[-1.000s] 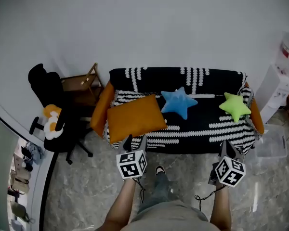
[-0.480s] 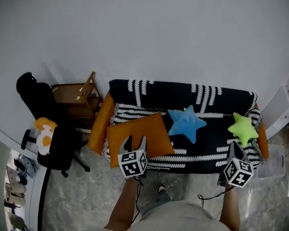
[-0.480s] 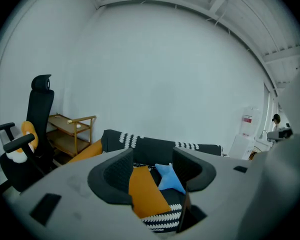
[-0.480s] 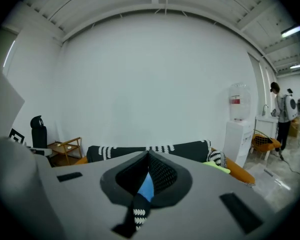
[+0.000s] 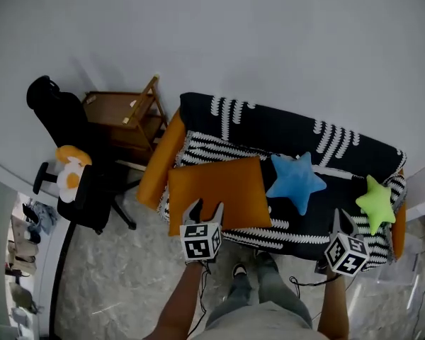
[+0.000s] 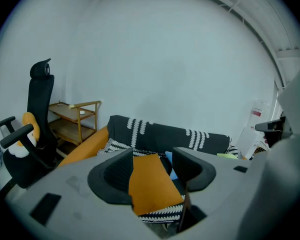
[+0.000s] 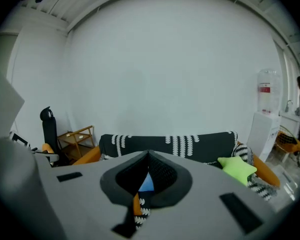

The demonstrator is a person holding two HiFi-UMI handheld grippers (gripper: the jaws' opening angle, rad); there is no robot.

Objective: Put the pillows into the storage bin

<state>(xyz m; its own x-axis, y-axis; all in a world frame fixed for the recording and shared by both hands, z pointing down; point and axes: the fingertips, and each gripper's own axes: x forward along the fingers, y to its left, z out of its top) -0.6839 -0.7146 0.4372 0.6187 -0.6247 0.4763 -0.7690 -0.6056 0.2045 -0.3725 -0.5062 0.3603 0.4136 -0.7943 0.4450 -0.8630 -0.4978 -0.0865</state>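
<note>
Three pillows lie on the black-and-white striped sofa [image 5: 234, 122]: a flat orange pillow [image 5: 216, 193] at the left, a blue star pillow [image 5: 295, 183] in the middle and a green star pillow [image 5: 377, 202] at the right. My left gripper [image 5: 202, 210] is open and hovers at the orange pillow's front edge; the orange pillow [image 6: 152, 184] shows between its jaws, not touched. My right gripper [image 5: 342, 218] is shut and empty, near the sofa's front edge, left of the green star [image 7: 237, 167]. I cannot make out the storage bin.
A black office chair [image 5: 67, 140] with an orange-and-white plush toy [image 5: 71, 172] stands left of the sofa, behind it a wooden shelf [image 5: 124, 119]. A water dispenser [image 7: 265, 114] stands right of the sofa. The floor is grey marble [image 5: 120, 282].
The person has stepped closer to the sofa. Both grippers have moved forward; the left one now reaches the orange pillow's front edge. The clear bin at the right has slipped out of view.
</note>
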